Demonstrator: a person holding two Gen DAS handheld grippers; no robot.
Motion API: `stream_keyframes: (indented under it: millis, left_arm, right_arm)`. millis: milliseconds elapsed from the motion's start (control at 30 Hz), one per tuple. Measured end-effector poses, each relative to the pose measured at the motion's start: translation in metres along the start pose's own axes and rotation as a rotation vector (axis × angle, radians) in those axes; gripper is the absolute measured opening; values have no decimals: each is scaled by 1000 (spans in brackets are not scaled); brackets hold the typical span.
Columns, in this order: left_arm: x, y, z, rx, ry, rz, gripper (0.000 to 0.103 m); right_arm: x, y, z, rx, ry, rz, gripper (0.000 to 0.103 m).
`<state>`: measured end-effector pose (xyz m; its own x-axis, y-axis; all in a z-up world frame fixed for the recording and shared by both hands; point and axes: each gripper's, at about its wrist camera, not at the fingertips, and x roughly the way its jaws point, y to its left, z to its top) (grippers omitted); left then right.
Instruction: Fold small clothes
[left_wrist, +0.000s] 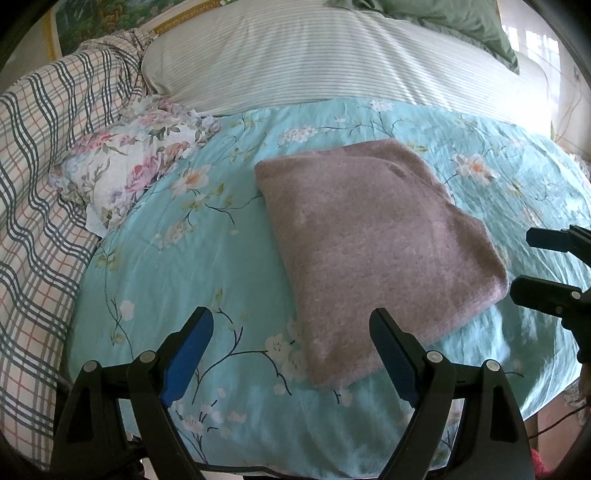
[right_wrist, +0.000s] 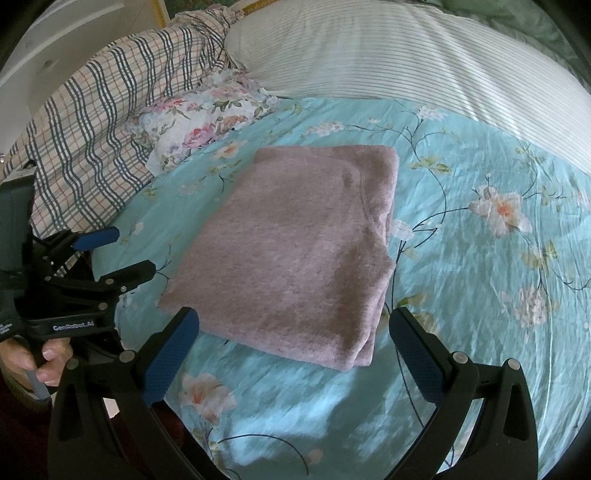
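In the left wrist view the right gripper (left_wrist: 517, 264) is cut off by the right edge. The folded sweater (right_wrist: 295, 254) hides its own inner layers. The bedspread (right_wrist: 295, 417) near the camera is blurred.

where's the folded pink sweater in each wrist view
Left wrist: the folded pink sweater lies centre-right on the turquoise floral sheet, beyond the open left gripper.
Right wrist: the sweater lies centre frame.
Shared landmark: the floral pillow, up-left of the sweater in both.
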<state>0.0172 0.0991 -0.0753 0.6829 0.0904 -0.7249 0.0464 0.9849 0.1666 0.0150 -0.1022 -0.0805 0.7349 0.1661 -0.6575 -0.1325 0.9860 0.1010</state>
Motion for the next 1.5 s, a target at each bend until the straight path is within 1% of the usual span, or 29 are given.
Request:
stream_keyframes:
  millis: [400,1000,1133,1267,1500]
  left_arm:
    - [5,0,6,5,10,-7,87]
    - [6,2,19,13,-11,-2,87]
    - [10,3,26,-1,-14,-38,87]
    - [17,0,34,6,-20,-10,87]
    - [30,3,43,-2,-7,-11,87]
  right_arm:
    - [5,-9,11,-9,7,8,103]
    - [3,-5,22,-34,-1,7,103]
    - [6,-8,30,-36,-8,9,103]
    - [14,-15,42,-34,-2,11,103]
    - [25,-21,50,-29,4,8,103]
